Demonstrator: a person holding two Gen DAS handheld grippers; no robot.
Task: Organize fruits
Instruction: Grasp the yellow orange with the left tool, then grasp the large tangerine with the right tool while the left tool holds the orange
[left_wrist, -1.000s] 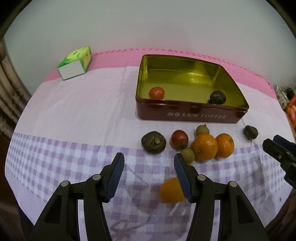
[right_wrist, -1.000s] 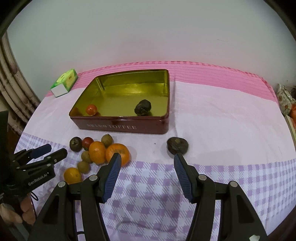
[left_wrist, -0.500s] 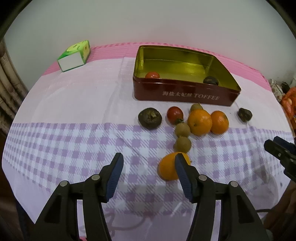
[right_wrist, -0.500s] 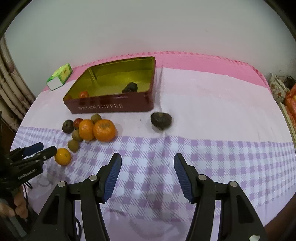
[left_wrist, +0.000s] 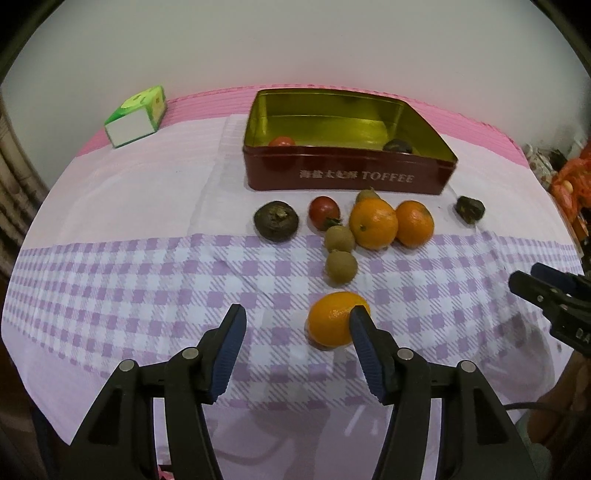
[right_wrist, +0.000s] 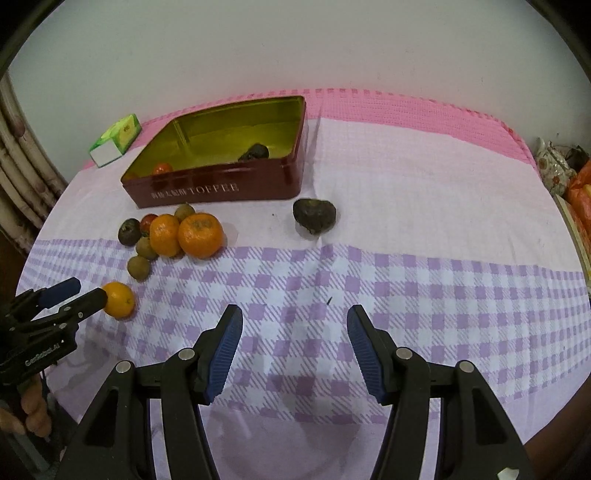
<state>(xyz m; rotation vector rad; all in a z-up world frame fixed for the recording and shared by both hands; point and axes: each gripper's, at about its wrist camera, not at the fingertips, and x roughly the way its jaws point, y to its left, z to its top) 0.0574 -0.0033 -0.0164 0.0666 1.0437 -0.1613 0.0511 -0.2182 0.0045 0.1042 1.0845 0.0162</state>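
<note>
In the left wrist view the left tool (left_wrist: 297, 321) hangs low in the frame with its jaws spread wide and nothing gripped; they have just been opening, and a lone orange (left_wrist: 334, 323) lies on the checked cloth of the worktop (left_wrist: 129, 266) partly behind the right-hand finger, not pressed between the pads. Above it, at centre frame, sit two more oranges (left_wrist: 373, 228) side by side, so three oranges outside the tin (left_wrist: 351, 177). Three small brown longans (left_wrist: 340, 266) are by them, one half hidden behind the oranges, with one red tomato (left_wrist: 323, 211) and two dark wrinkled fruits: one (left_wrist: 276, 220) left of the group, one (left_wrist: 470, 209) at the right. The red toffee tin in the upper middle holds one tomato (left_wrist: 282, 141) and one dark fruit (left_wrist: 397, 145). One green box (left_wrist: 136, 115) stands upper left. In the right wrist view the right tool (right_wrist: 293, 321) is moderately open and empty over bare cloth
</note>
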